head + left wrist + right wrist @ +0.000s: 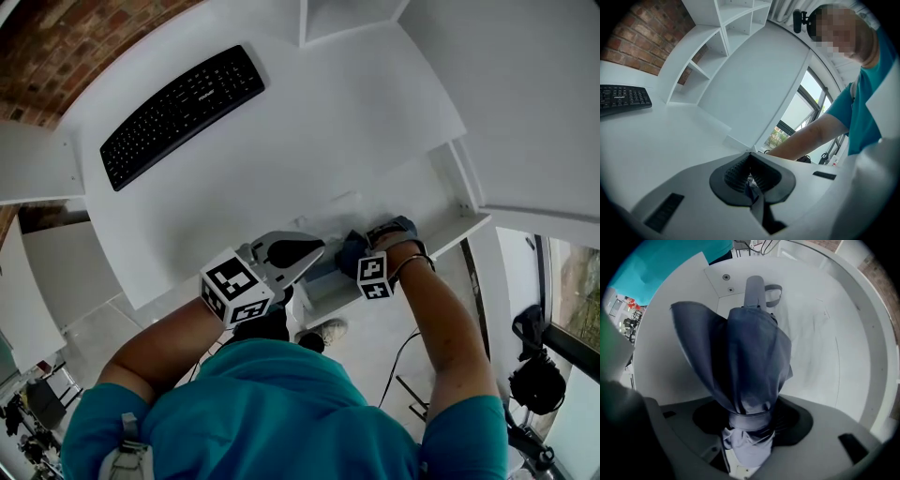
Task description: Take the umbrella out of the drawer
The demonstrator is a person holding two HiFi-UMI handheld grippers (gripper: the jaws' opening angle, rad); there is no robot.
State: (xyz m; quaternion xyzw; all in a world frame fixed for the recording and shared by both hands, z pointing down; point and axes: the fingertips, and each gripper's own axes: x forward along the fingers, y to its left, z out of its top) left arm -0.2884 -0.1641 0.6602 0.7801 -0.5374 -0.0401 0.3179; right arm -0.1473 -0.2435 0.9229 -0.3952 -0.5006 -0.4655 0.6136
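The right gripper points steeply down into the drawer. Its jaws are set wide and press on the bunched, strapped end of the dark blue umbrella. The rest of the umbrella lies along the drawer's floor, its grey handle toward the drawer's far corner. The left gripper, jaws together on nothing (as far as I can see), hangs just beside the drawer's opening. To lift well, I'd firm the grip on the core rather than loose cloth, then rise straight, keeping the handle clear of the drawer's walls.
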